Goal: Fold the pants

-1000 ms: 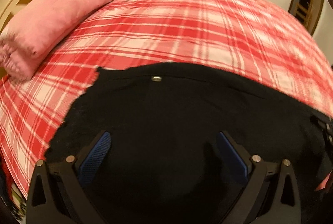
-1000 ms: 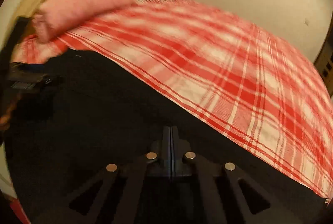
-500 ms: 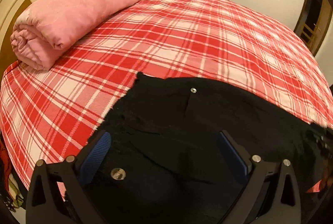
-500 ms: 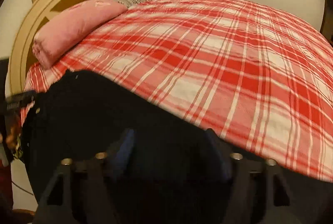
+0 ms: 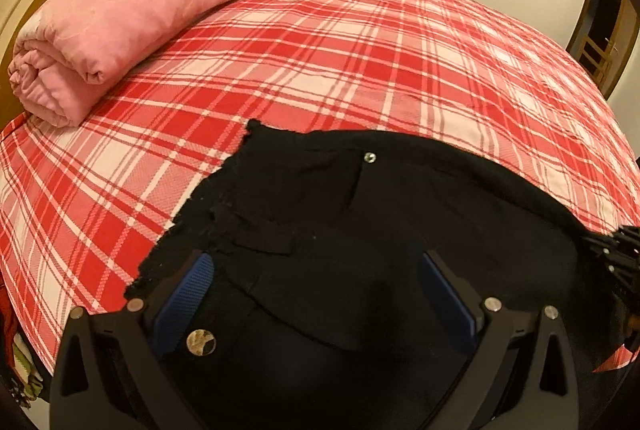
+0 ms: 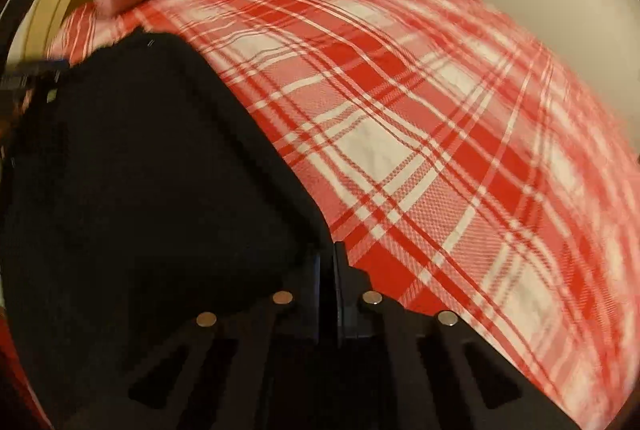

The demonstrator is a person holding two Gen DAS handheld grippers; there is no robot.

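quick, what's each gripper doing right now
Left gripper: open, jaws wide over the black pants, not pinching them.
Right gripper: shut at the pants' edge; a pinch of cloth cannot be told.

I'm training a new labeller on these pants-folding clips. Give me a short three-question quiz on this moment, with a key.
1. True or false: the left tool stands open over the black pants.
2. What lies near the headboard end of the plaid bed cover? A) a rolled pink blanket B) a stack of books C) a white basket
3. Fill in: the right tool, at the pants' edge, has its jaws ____ (open or shut).

Key: 1 true; 2 A; 3 shut.
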